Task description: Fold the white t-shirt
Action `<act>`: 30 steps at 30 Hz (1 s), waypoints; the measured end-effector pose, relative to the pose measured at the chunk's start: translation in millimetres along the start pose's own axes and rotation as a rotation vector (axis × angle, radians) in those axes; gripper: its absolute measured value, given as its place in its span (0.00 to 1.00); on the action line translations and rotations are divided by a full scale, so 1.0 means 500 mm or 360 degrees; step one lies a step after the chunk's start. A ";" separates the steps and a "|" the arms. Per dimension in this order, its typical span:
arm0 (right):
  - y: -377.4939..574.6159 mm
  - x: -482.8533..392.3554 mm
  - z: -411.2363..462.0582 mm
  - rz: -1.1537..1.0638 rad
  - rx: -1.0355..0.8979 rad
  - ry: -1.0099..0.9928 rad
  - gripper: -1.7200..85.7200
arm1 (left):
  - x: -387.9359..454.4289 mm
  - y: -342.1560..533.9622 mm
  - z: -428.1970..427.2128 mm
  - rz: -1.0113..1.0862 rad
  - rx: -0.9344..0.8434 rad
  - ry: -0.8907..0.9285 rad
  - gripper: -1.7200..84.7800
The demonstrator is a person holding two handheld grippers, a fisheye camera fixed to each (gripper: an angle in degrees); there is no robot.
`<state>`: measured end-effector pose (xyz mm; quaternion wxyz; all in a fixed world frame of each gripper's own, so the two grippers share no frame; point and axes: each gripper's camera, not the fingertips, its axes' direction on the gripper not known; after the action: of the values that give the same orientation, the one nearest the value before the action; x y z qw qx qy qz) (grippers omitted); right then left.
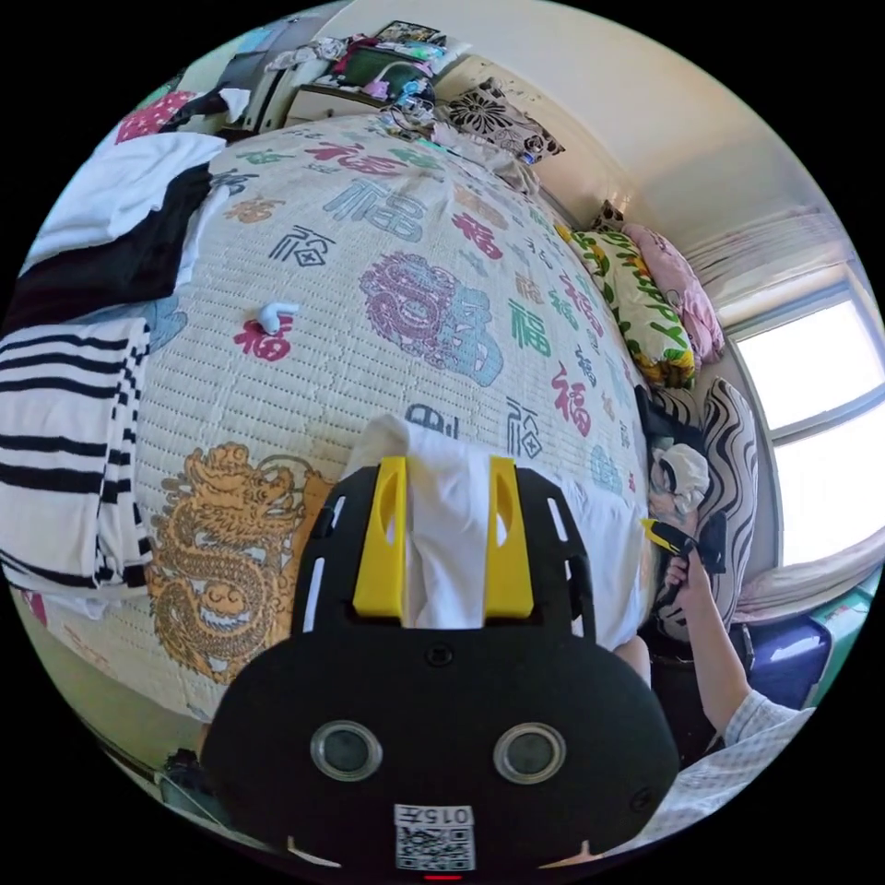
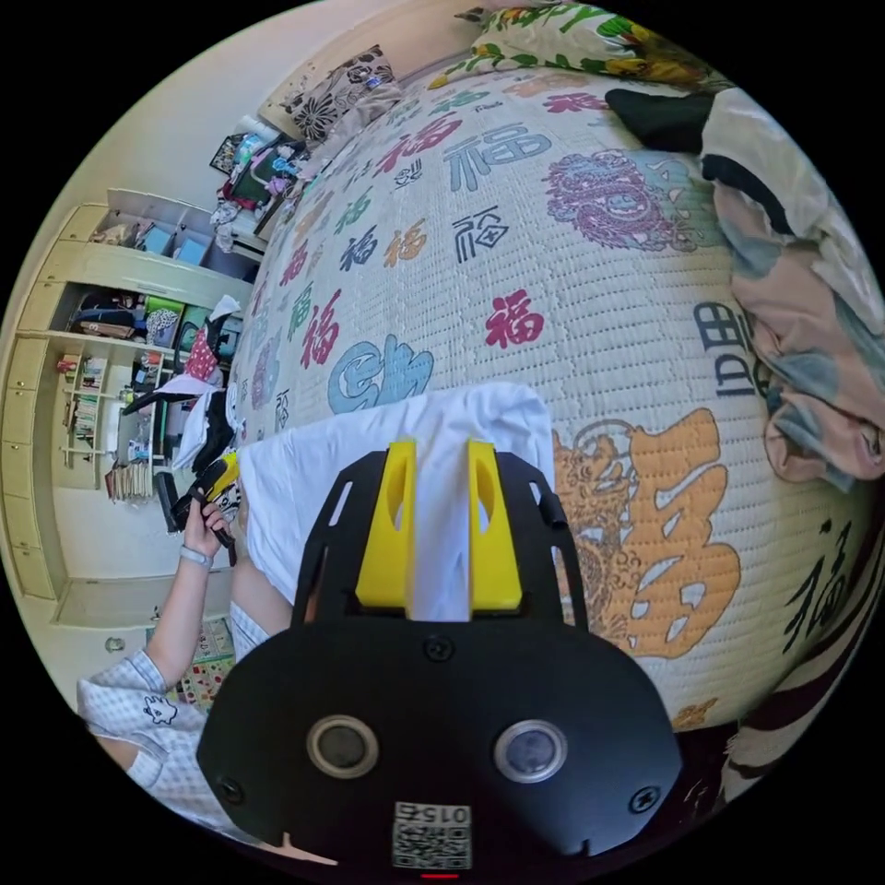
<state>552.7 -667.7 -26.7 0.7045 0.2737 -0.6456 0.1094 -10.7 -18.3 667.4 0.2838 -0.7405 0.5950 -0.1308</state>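
A: Where is the white t-shirt (image 1: 604,544)?

B: It lies on the bed's patterned quilt (image 1: 396,277), at the near edge, stretched between the two tools.

A: And the left tool (image 1: 448,479)?

B: Its yellow jaws are closed on a bunched white fold of the shirt. The right tool (image 2: 441,466) is likewise clamped on the shirt's cloth, near a corner.

A: Can each tool be seen from the other side?

B: Yes. In each view a hand (image 1: 680,573) holds the other tool at the far end of the shirt.

A: Anything else on the bed?

B: A striped garment (image 1: 64,452), a black-and-white pile (image 1: 111,230), pillows (image 1: 636,295), and crumpled clothes (image 2: 793,304).
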 end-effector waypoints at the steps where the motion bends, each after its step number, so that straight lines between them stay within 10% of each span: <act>1: -0.006 0.001 0.003 0.0010 -0.0012 -0.0001 0.10 | 0.003 -0.015 0.018 0.0009 -0.0058 0.0010 0.15; 17: -0.115 -0.057 0.012 0.0057 -0.0391 0.0173 0.07 | 0.078 -0.096 0.099 0.0120 -0.0347 -0.0048 0.06; 30: -0.089 -0.586 -0.304 -0.0785 -0.0122 0.0459 0.10 | 0.132 0.096 -0.035 0.0003 -0.0099 0.0164 0.06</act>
<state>662.7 -566.3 -324.0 0.8041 0.3773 -0.4564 -0.0520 -41.8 -92.4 644.3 0.2297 -0.7407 0.6134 -0.1498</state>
